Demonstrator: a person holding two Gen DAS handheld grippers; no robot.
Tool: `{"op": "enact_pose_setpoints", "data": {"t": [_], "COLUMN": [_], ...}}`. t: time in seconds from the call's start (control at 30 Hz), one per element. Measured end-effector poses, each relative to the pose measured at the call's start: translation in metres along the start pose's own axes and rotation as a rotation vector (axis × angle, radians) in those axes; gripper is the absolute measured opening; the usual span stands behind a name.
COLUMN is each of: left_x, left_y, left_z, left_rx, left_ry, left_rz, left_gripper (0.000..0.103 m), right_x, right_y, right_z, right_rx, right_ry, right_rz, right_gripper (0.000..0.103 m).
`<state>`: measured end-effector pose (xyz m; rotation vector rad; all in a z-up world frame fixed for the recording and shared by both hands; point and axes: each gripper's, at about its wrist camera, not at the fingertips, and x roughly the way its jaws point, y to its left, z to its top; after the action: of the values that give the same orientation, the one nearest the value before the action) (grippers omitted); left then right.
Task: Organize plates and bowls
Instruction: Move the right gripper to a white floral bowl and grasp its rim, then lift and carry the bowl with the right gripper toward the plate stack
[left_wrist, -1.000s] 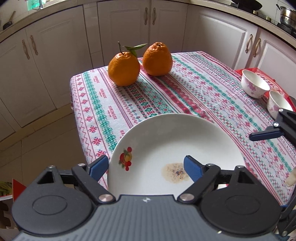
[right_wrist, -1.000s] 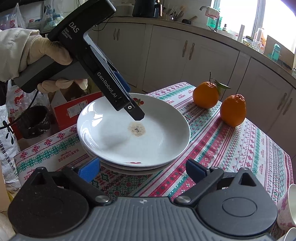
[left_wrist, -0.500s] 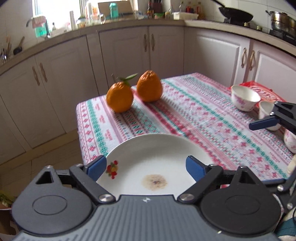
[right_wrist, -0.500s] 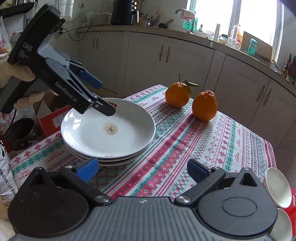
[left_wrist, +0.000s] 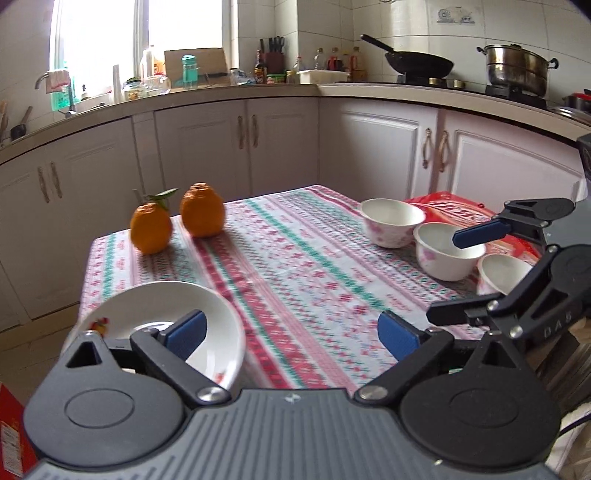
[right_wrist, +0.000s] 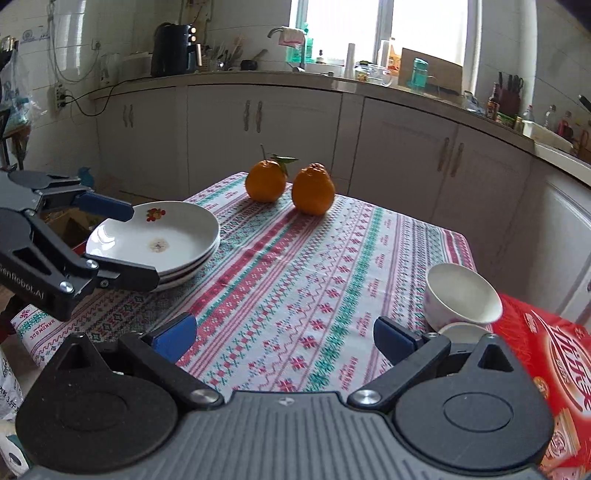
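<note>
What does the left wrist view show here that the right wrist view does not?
Only the left wrist view shows three bowls in a row and the wok and steel pot on the stove. Only the right wrist view shows the plates as a stack, and the black appliance on the counter. Both show the two oranges, the patterned tablecloth, the red box and the other tool, open.
</note>
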<state>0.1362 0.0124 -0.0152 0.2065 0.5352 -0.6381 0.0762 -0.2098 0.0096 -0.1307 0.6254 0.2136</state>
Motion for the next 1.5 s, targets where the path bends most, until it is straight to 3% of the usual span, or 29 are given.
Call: {"op": "enact_pose_setpoints", "data": {"t": [0.2,0.73,1.03,1.5], "left_x": [0.016,0.074,0.098,0.108], "left_y": [-0.044,-0.152,-0.181,-0.191], "left_z": [-0.008,-0.011,-0.013,-0.009], "left_rx": [-0.012,0.238,0.252,0.236], "left_ry": [0.006,0.03,0.052,0.036], "left_rz": [-0.078,-0.317,-0.405,-0.447], "left_gripper": [0.099,0.099,0.097,0.087], "right_x": [-0.025,-0.059,-0.047,-0.038], "right_y": [-0.029,-0.108,-0.129,-0.147], "right_z": [-0.024,-0.078,-0.088,-0.093], "right_rx": [0.042,0.253,0.326,0.387], "right_ry": [0.005,0.062,0.106,0.143], "right_rz": [-0.045,-0.165,-0.127,-0.059], "right_gripper": [0.103,0.103,0.101,0.081]}}
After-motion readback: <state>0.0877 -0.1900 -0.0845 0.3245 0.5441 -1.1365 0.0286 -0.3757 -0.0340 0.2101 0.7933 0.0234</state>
